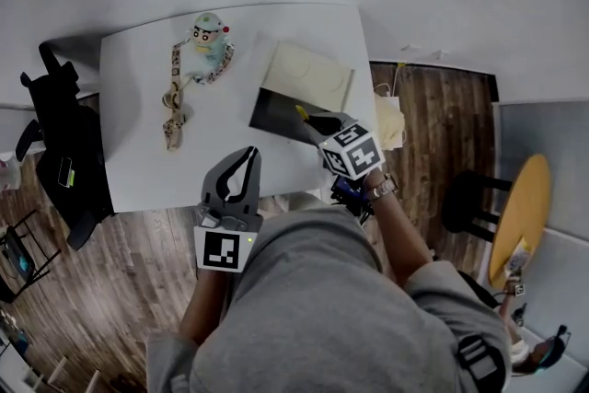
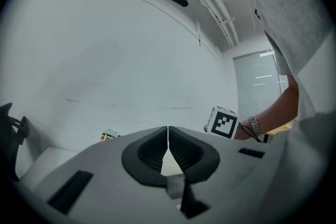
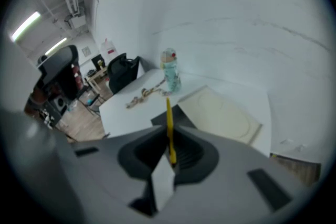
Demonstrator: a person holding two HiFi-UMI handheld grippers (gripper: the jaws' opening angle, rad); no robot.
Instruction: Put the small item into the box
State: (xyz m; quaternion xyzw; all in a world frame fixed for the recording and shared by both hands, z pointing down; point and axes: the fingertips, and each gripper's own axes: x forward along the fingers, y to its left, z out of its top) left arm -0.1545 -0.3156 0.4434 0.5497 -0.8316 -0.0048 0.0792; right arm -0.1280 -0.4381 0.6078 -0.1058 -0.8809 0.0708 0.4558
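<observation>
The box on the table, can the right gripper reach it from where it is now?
Probably yes. The right gripper, shut on a yellow stick, hangs at the near side of the open box; the lid lies beyond, and nothing stands between.

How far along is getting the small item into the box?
Done: the box lies open and the right gripper is shut on the thin yellow item. In hand: it hangs over the box's near edge. Left: releasing it inside. The left gripper idles, shut.
</observation>
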